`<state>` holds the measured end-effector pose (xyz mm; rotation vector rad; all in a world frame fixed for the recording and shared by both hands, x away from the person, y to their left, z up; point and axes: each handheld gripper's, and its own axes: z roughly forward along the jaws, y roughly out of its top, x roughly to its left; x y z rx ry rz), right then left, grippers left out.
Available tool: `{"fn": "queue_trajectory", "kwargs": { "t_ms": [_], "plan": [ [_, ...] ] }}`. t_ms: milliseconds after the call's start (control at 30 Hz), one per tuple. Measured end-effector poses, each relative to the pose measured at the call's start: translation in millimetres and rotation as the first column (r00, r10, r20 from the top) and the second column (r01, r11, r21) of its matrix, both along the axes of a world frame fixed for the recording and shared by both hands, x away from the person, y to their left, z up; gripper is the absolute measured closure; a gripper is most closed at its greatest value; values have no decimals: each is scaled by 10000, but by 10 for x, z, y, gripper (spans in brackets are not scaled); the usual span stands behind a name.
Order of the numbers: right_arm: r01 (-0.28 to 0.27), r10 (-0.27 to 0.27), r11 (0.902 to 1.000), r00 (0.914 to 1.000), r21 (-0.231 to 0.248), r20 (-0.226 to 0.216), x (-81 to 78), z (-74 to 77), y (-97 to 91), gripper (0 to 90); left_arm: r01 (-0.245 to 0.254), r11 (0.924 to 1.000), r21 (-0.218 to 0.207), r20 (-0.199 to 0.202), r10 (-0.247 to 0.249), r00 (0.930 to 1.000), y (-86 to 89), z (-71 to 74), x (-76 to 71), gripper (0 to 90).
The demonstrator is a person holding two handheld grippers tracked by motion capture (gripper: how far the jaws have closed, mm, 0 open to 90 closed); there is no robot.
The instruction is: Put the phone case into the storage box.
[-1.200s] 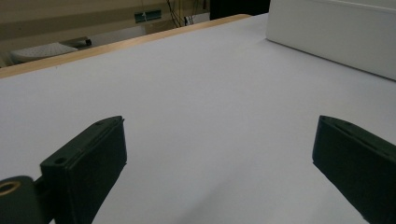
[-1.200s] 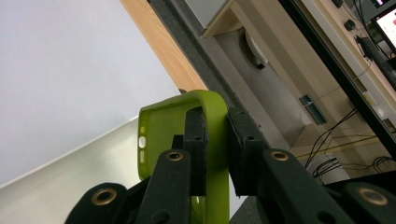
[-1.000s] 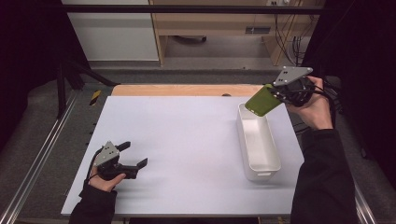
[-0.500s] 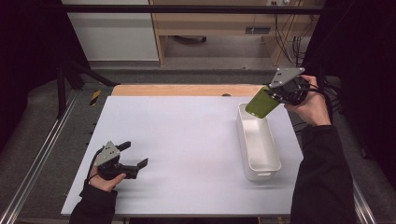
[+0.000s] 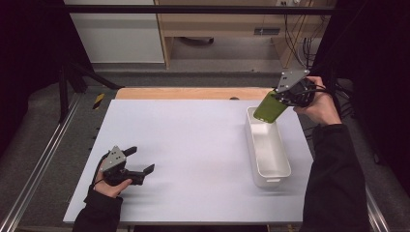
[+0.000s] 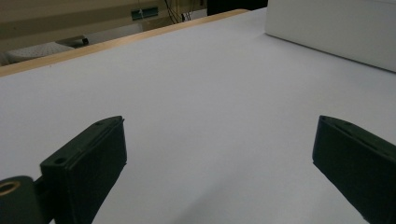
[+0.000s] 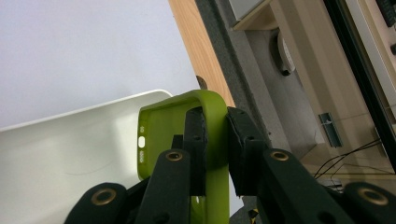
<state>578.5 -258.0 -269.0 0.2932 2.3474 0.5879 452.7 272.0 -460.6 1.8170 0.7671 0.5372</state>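
Note:
A lime-green phone case (image 5: 269,108) hangs over the far end of a long white tray (image 5: 283,169) at the right of the white table. My right gripper (image 5: 282,100) is shut on the case's rim. In the right gripper view both jaws pinch the green phone case (image 7: 215,122) edge, with the white tray (image 7: 70,149) below. My left gripper (image 5: 143,162) rests low on the table at the front left, open and with nothing between its jaws; in the left gripper view the left gripper (image 6: 219,154) frames bare table, and a side wall of the tray (image 6: 336,28) shows far off.
The white table top (image 5: 193,140) has a wooden strip (image 5: 193,93) along its far edge. Metal rails (image 5: 43,159) run down the left side. Beyond the table stand a cabinet (image 5: 116,34) and a wooden shelf with cables (image 5: 295,34).
My right gripper has carried the green case left and down, nearer the tray's far end. The left gripper has stayed where it was.

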Motion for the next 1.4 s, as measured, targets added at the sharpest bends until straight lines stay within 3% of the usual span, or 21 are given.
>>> {"fn": "queue_trajectory", "kwargs": {
  "t_ms": [500,700,1400],
  "plan": [
    [-704,704,9960,9975,-542,-19,85,-80,44,788,38,9998,172,-30,-37,10000,-3,-12,6,29],
    [-1036,1026,9903,9946,-928,-156,139,-141,102,788,47,9999,164,-13,-46,10000,-4,-14,6,29],
    [-1757,1689,9726,9840,-1524,-564,323,-322,213,787,115,9994,319,-43,-113,9999,-14,-24,3,29]
  ]
}}
